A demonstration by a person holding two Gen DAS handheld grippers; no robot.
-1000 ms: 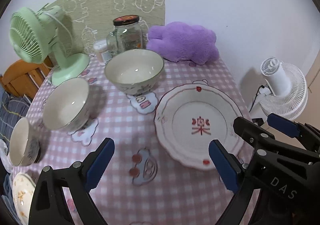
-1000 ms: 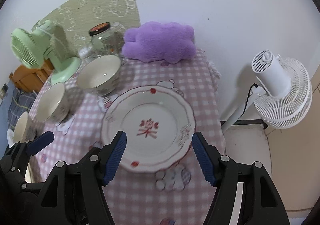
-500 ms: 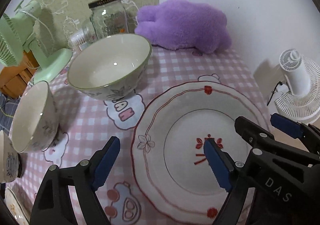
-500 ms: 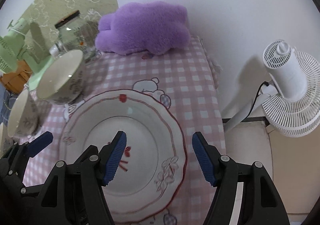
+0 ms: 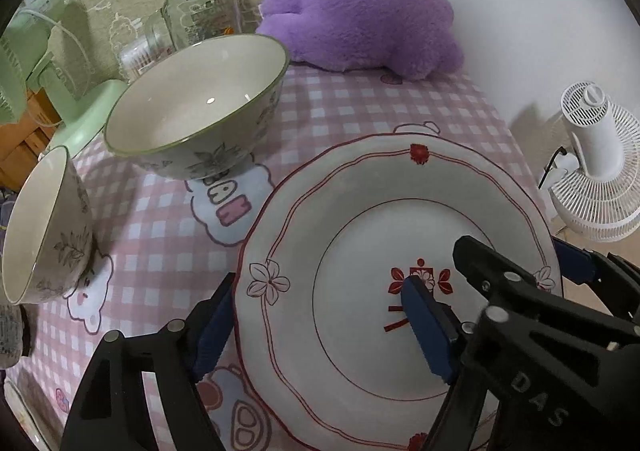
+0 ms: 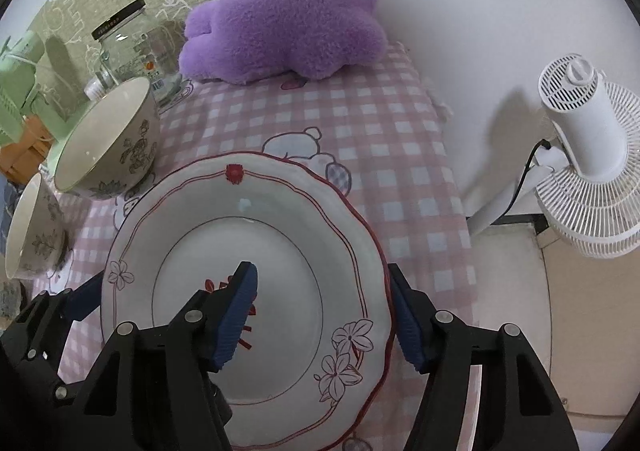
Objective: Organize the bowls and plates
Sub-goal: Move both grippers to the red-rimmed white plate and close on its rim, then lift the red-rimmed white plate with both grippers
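Observation:
A large white plate (image 5: pixel 360 219) (image 6: pixel 280 219) with red trim lies on the pink checked tablecloth (image 5: pixel 360 107). My left gripper (image 5: pixel 320 299) straddles its left rim, one finger outside the rim and the other over the plate's middle. Its jaws are closing and the pads do not press on the plate. My right gripper (image 6: pixel 320 279) straddles the right rim the same way, its jaws also closing without pressing. A green-rimmed bowl (image 5: pixel 192 119) (image 6: pixel 108 139) and a smaller flowered bowl (image 5: pixel 40 223) (image 6: pixel 32 227) stand to the plate's left.
A glass jar (image 5: pixel 200 3), a purple plush toy (image 5: pixel 360 23) and a green fan (image 5: pixel 24 63) line the back of the table. A white fan (image 5: pixel 596 163) stands on the floor past the table's right edge. Another dish shows at the far left edge (image 5: pixel 8 331).
Both grippers have come forward and down onto the plate, which now fills each view. Their fingers now sit on either side of its rims, and the left jaws have narrowed.

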